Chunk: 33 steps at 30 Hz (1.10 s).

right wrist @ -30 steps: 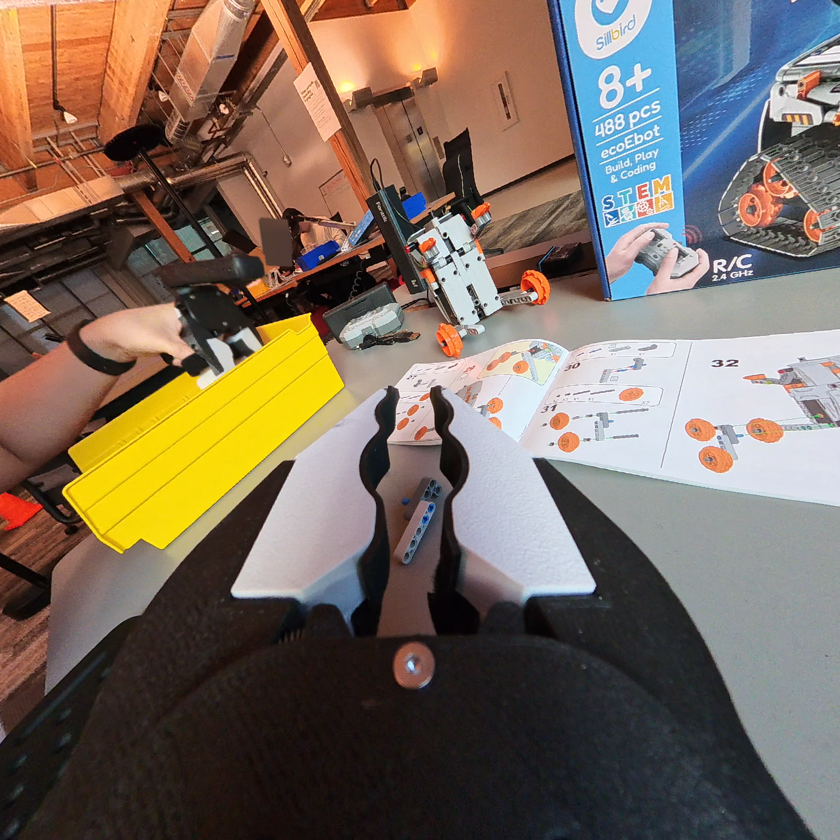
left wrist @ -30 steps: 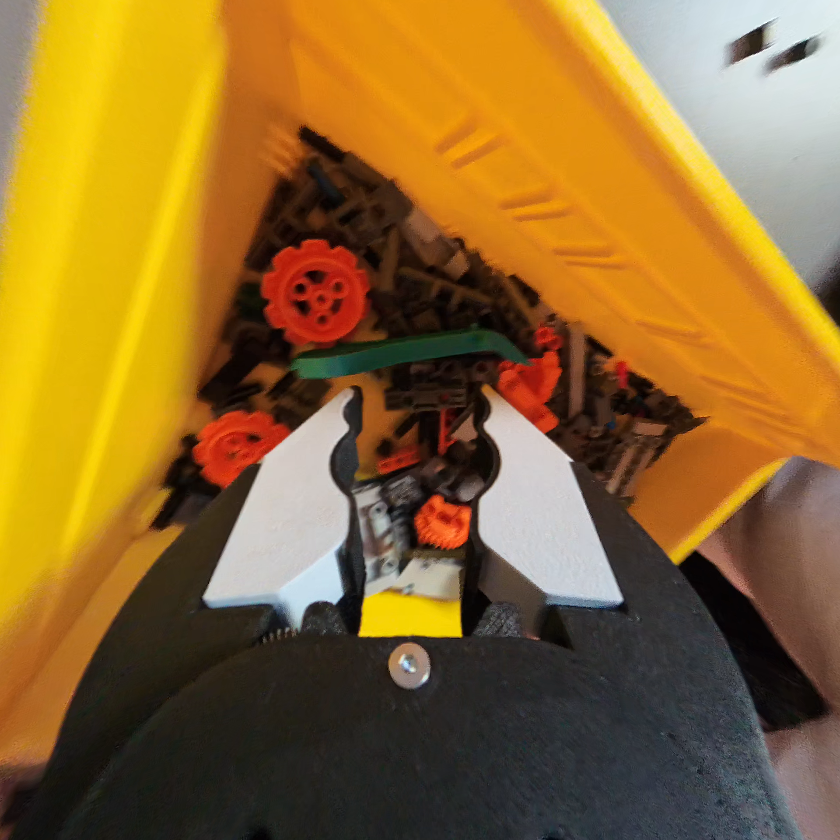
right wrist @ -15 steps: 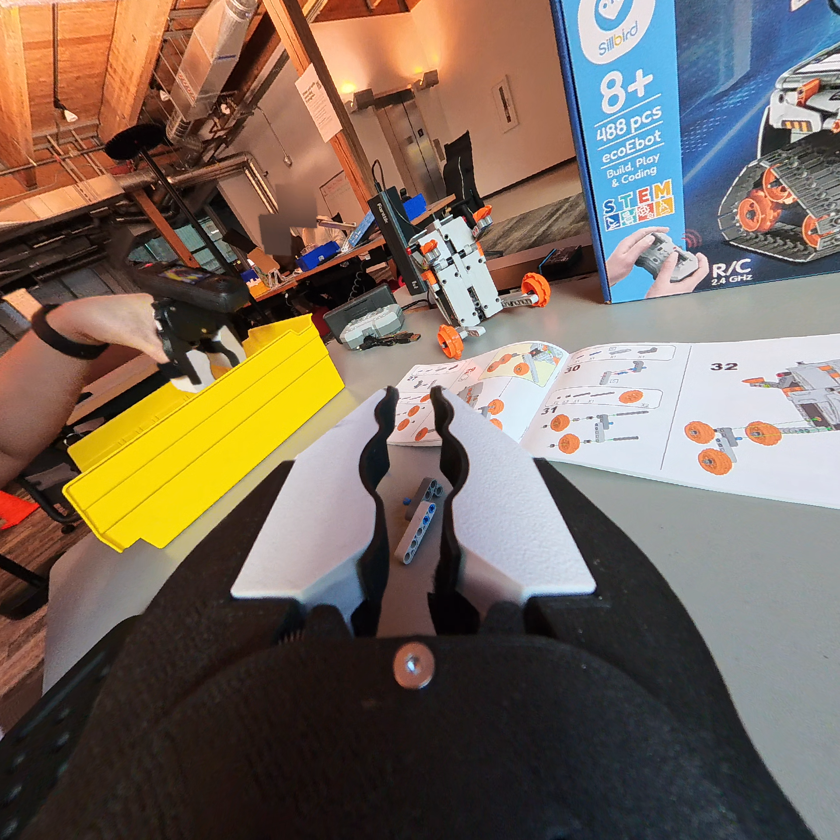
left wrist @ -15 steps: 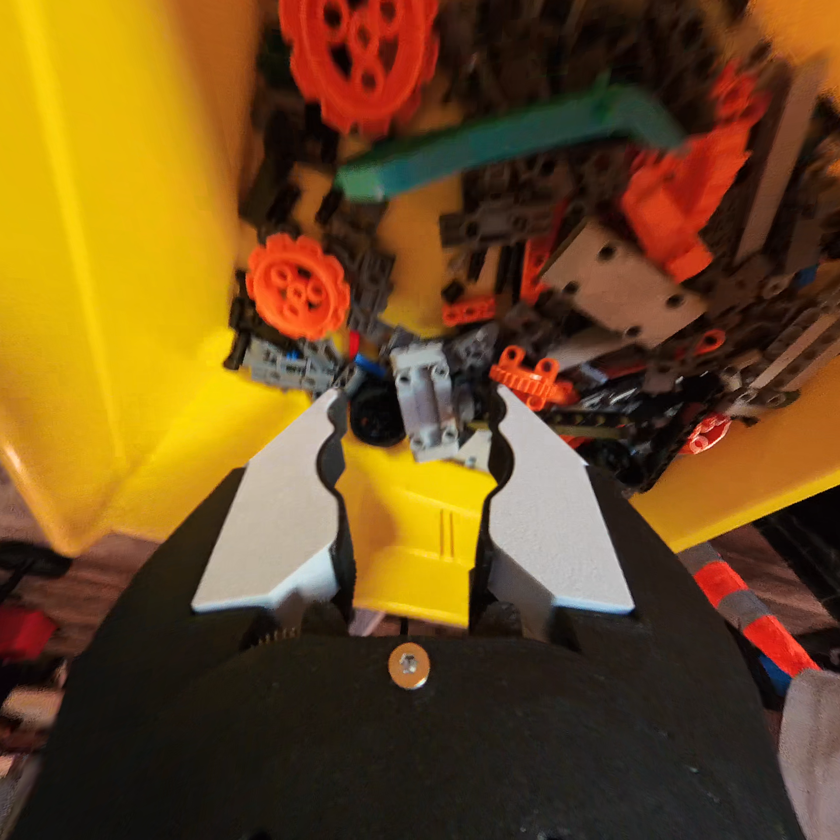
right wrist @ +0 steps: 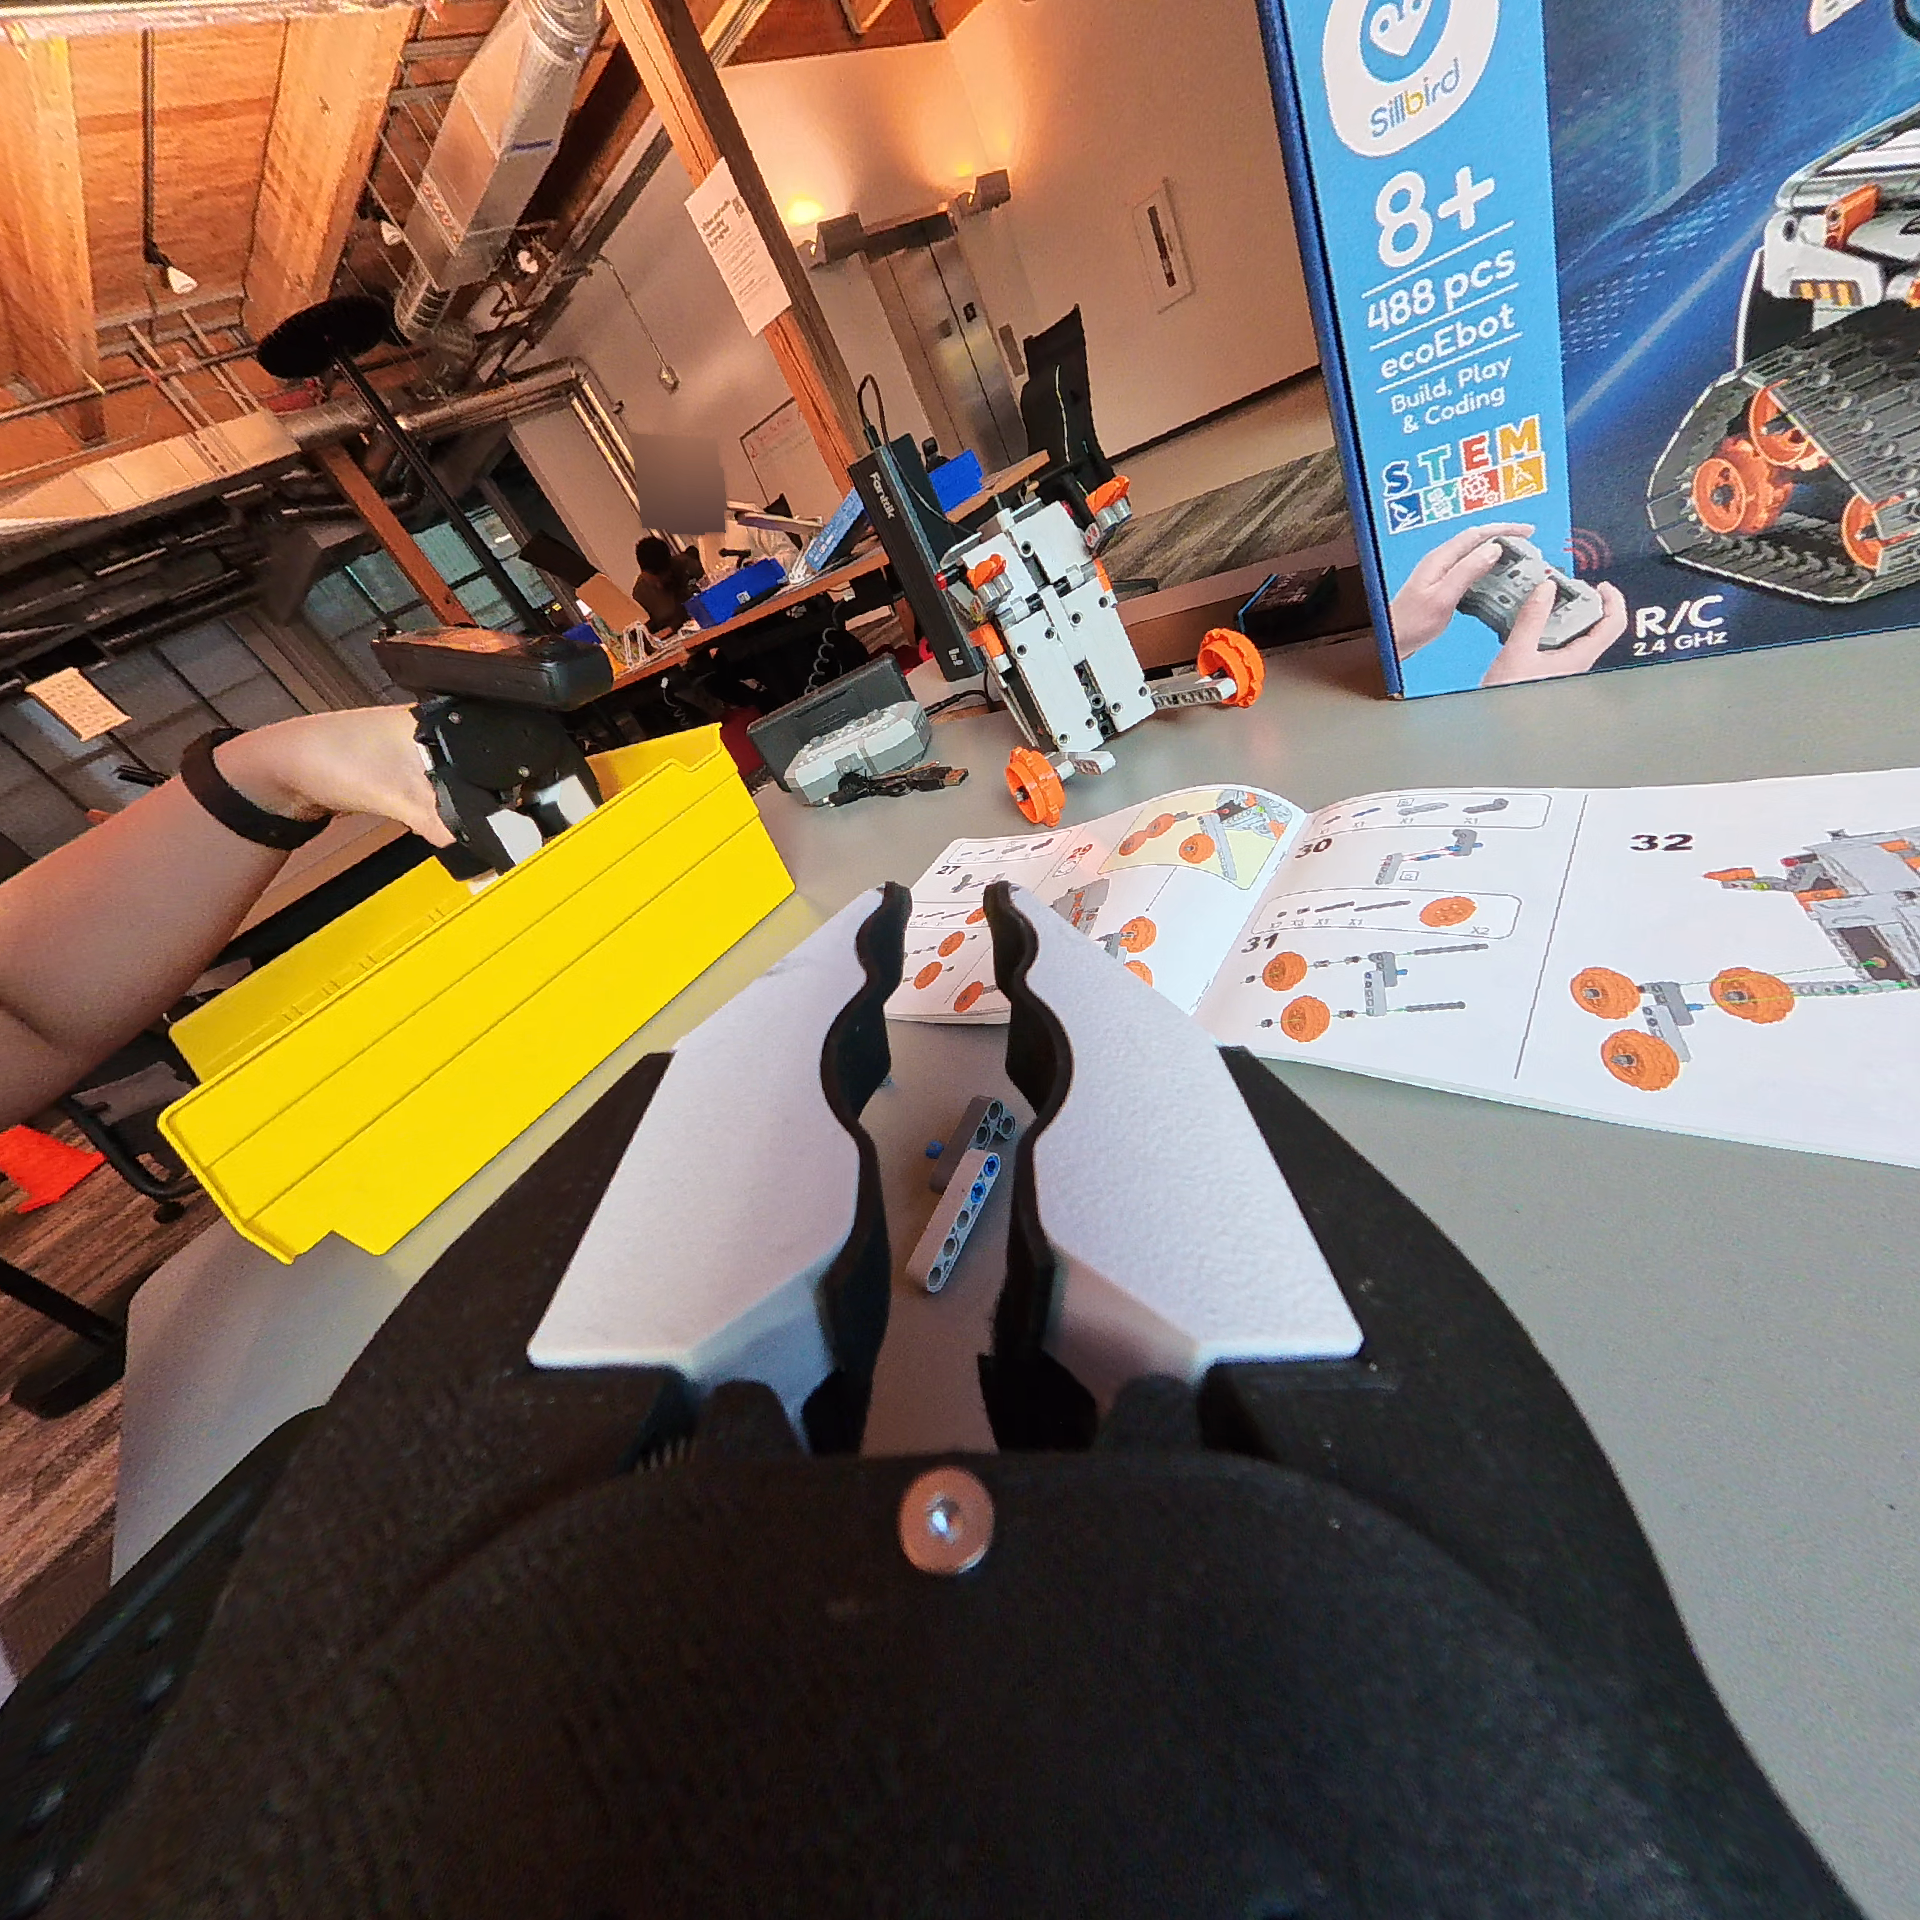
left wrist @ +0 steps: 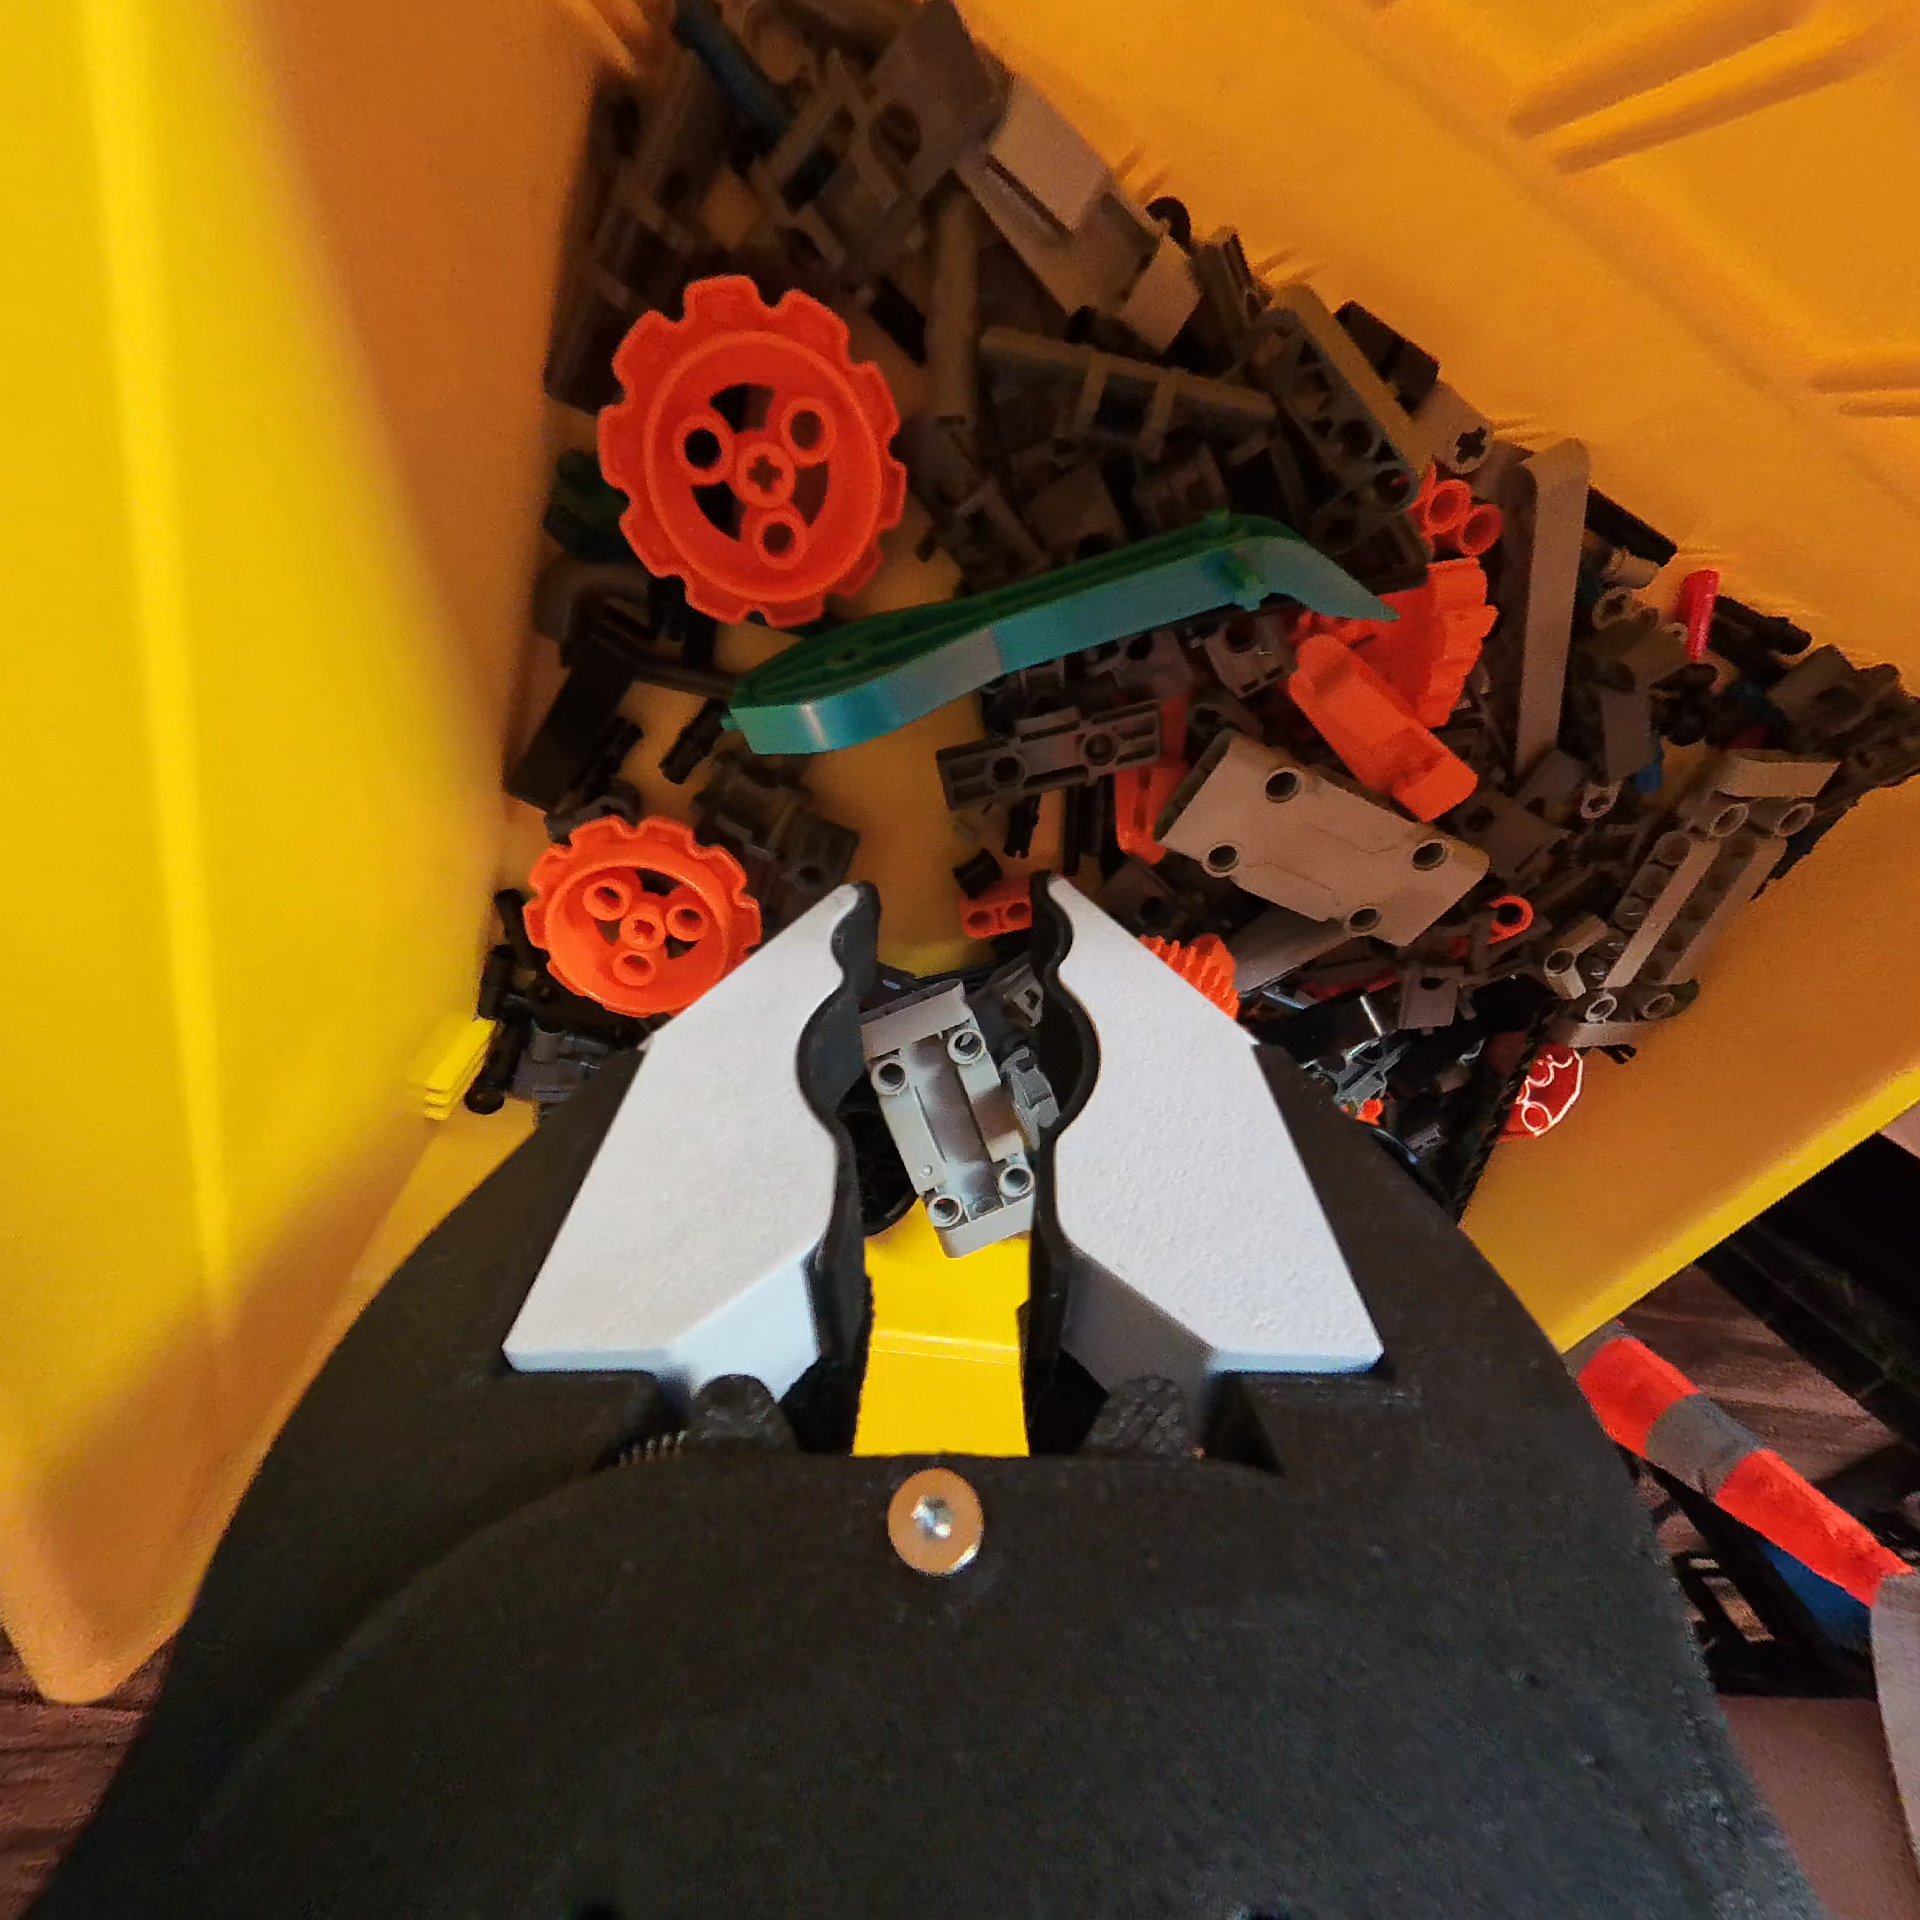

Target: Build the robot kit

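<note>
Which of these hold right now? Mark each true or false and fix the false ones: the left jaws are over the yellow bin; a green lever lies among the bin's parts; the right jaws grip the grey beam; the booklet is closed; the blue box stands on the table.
1. The left gripper is inside the yellow plastic bin. True.
2. A long green plastic lever lies on the heap of dark parts. True.
3. The right gripper grips the light grey holed beam. False: the beam lies on the grey table between parted jaws, untouched.
4. The paper instruction booklet is closed. False: it lies open.
5. The tall blue cardboard box stands upright on the table. True.
</note>
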Each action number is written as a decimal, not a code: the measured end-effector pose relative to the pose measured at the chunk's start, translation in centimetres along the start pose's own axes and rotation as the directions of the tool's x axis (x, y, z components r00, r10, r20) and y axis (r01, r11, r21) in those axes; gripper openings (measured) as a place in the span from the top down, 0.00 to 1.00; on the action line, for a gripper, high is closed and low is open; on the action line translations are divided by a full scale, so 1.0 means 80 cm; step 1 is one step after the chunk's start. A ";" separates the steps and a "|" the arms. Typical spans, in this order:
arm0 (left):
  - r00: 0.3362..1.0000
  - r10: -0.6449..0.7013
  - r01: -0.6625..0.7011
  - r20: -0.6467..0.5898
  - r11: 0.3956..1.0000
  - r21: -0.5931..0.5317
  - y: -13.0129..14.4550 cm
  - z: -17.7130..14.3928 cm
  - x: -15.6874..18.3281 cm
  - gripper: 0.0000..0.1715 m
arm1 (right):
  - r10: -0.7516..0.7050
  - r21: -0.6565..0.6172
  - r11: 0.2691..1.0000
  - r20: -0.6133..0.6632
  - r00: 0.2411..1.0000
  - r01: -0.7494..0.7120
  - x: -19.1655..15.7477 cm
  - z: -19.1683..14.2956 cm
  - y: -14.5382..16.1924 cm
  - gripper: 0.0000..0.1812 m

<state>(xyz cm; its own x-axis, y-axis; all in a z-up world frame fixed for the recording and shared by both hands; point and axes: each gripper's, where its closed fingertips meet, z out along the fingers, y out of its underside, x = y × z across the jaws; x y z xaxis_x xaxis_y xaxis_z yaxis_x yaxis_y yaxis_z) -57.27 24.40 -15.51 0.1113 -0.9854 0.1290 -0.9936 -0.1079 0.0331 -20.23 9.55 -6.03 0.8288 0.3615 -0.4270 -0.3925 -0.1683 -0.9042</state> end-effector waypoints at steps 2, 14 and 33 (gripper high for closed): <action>1.000 -0.009 0.009 0.000 1.000 0.000 -0.001 0.001 0.000 0.85 | 0.000 -0.001 1.000 0.000 1.000 0.000 0.000 0.000 0.000 0.92; 0.999 -0.010 0.012 0.033 0.998 -0.056 0.006 0.010 0.001 0.94 | 0.001 0.002 1.000 0.002 1.000 -0.001 0.000 0.000 0.000 0.92; 0.975 -0.069 -0.043 0.209 0.872 0.487 -0.050 -0.122 0.048 0.97 | -0.010 0.019 1.000 0.019 1.000 0.010 -0.007 0.000 -0.006 0.92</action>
<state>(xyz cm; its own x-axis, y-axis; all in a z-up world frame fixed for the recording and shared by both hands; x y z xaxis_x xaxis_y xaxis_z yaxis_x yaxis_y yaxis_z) -52.68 22.37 -5.45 0.1733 -0.9813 -0.0839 -0.8808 -0.1163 -0.4591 -20.48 9.40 -5.40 0.8250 0.3805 -0.4177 -0.3917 -0.1476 -0.9082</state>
